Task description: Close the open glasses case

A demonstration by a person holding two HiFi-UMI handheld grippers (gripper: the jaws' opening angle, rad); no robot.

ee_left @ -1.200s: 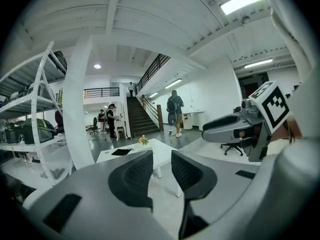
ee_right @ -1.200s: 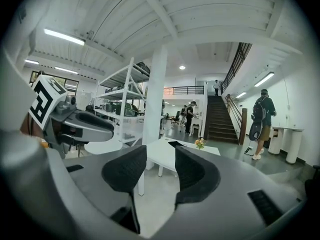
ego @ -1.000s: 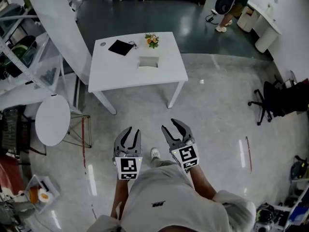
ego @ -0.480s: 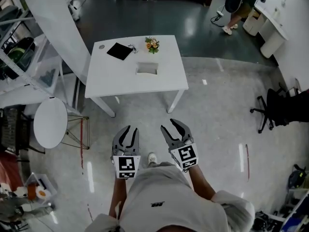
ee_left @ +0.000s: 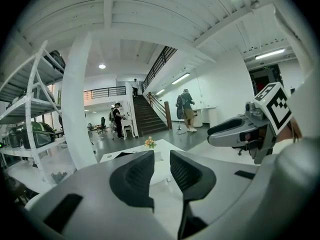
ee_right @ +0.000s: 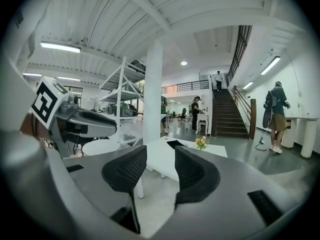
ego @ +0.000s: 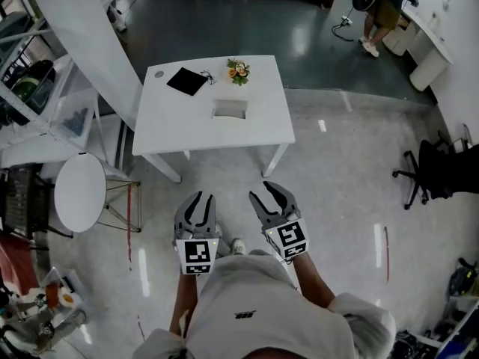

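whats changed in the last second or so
The white table sits slightly lower in the head view, nearer both claws, so the person seems to be stepping toward it. The person in the background has drifted right. Nothing was grasped or released: the left claw and right claw stay open and empty, and the glasses case, black pouch and flowers lie where they were.

The person wears a pale short-sleeved T-shirt (ego: 247, 305) with a small dark logo and a white shoe (ego: 239, 245). The left hand-held gripper (ego: 203, 200) and right hand-held gripper (ego: 264, 194) are grey, with black ribbed pads (ee_left: 132, 176) and black-and-white marker cubes (ego: 197, 257).
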